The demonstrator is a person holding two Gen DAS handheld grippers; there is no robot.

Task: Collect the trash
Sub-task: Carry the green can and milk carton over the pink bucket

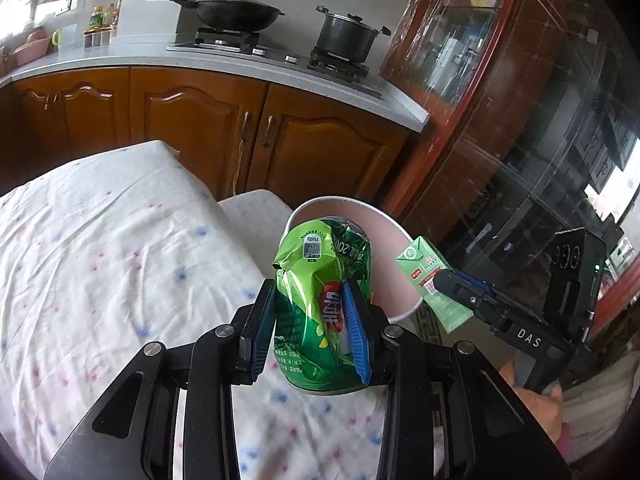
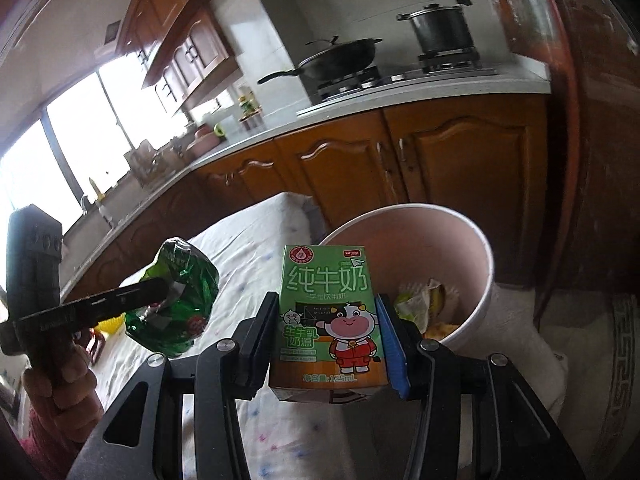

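Observation:
My left gripper (image 1: 310, 300) is shut on a crushed green can (image 1: 316, 280) and holds it above the table's right edge, just short of the pink trash bucket (image 1: 384, 256). My right gripper (image 2: 326, 316) is shut on a small green milk carton (image 2: 326, 308) and holds it near the bucket (image 2: 472, 240), in front of its left rim. In the left wrist view the carton (image 1: 430, 282) shows at the bucket's right side, held by the right gripper (image 1: 444, 280). In the right wrist view the can (image 2: 176, 304) hangs to the left in the left gripper (image 2: 158, 290). Several wrappers (image 2: 420, 304) lie inside the bucket.
The table has a white floral cloth (image 1: 100, 248). Behind it runs a wooden kitchen counter (image 1: 240, 128) with a wok (image 1: 236, 10) and a pot (image 1: 348, 36) on the stove. A glass-fronted cabinet (image 1: 500, 140) stands to the right. A patterned rug (image 2: 624, 360) lies on the floor.

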